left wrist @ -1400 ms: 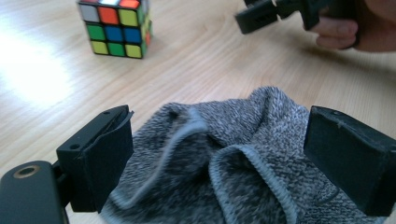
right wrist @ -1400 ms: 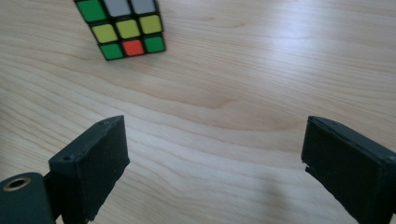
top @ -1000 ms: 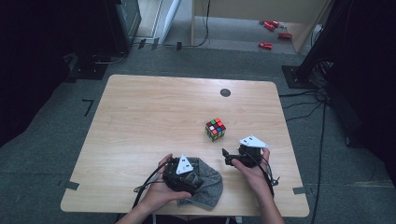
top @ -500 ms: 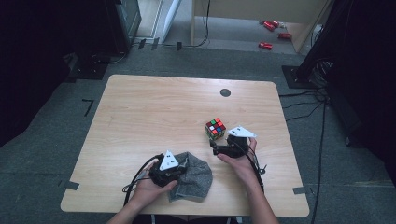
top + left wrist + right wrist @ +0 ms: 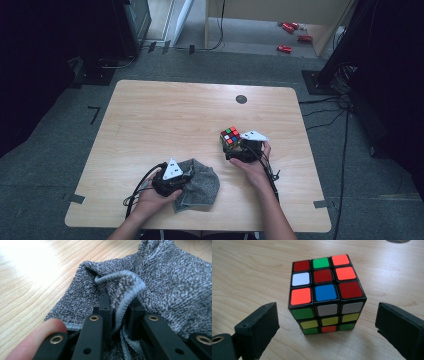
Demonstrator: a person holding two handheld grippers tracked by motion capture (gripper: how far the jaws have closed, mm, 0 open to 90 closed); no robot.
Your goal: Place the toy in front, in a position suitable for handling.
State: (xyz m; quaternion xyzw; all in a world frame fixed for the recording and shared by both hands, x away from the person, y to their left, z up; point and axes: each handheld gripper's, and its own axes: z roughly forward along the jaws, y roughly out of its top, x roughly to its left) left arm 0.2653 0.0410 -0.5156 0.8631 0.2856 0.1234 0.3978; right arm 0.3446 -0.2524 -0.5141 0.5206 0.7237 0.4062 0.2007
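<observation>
1. The grey knitted cloth (image 5: 160, 285) lay crumpled near the table's front edge, its corded hem pinched tight between the jaws of the left gripper (image 5: 119, 315), which had just closed on it.
2. The cube (image 5: 325, 293) stood right of centre, well clear of every edge, apart from the cloth.
3. The right gripper (image 5: 327, 325) straddled the cube, jaws wide apart, neither touching it.
4. In the high view the left hand (image 5: 150, 197) hid part of the cloth.
5. The pale wooden table (image 5: 165, 115) lay bare behind; grey floor and dark equipment surrounded it.
</observation>
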